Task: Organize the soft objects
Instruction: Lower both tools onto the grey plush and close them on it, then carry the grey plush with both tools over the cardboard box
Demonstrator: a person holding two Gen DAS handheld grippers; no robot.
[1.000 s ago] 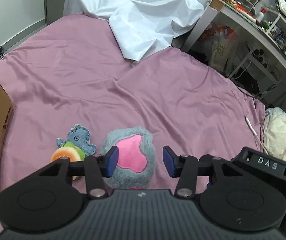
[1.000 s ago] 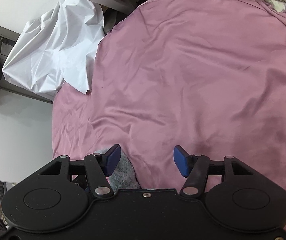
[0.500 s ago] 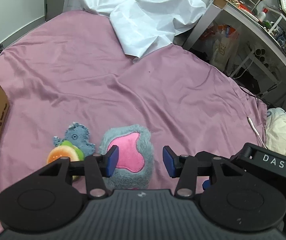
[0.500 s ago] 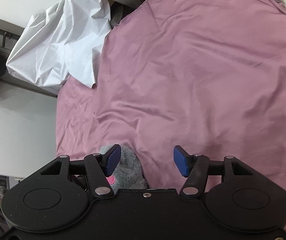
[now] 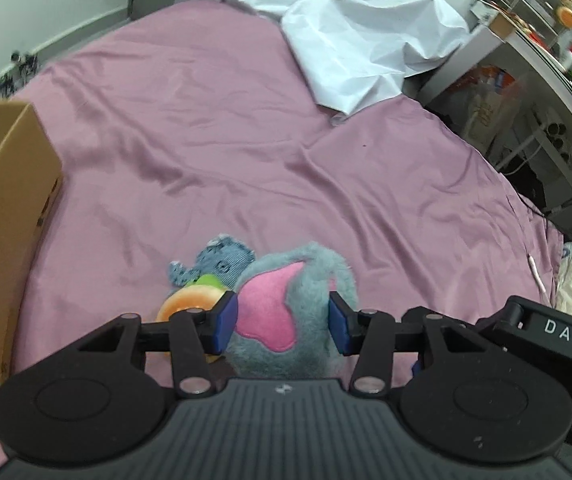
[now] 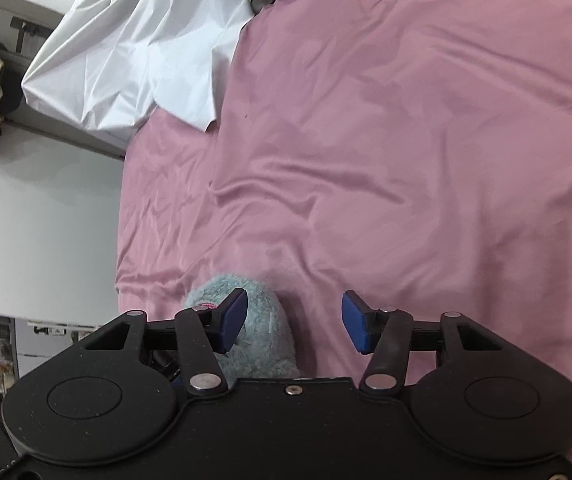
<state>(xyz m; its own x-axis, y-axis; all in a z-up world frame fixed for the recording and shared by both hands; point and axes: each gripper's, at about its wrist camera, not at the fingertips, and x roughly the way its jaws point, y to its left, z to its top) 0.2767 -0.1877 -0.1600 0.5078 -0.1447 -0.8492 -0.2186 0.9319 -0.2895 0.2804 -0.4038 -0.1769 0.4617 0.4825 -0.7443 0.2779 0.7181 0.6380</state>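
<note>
Two grippers, both spread: left gripper [image 5: 283,322] straddles the grey-pink plush [image 5: 286,312], contact apparently not made; right gripper [image 6: 294,322] beside it over the purple sheet [image 6: 426,140].

Left tool closes in around the grey plush

The left tool [image 5: 281,322] has moved forward since a second ago, so the grey plush with the pink patch [image 5: 292,312], earlier lying just ahead of its tips, now sits between its spread fingers, touching both pads. The cardboard box [image 5: 9,216] shows more on that tool's left. In the right tool's [image 6: 293,322] view the grey plush [image 6: 253,328] has come further into sight beside its left finger.
</note>
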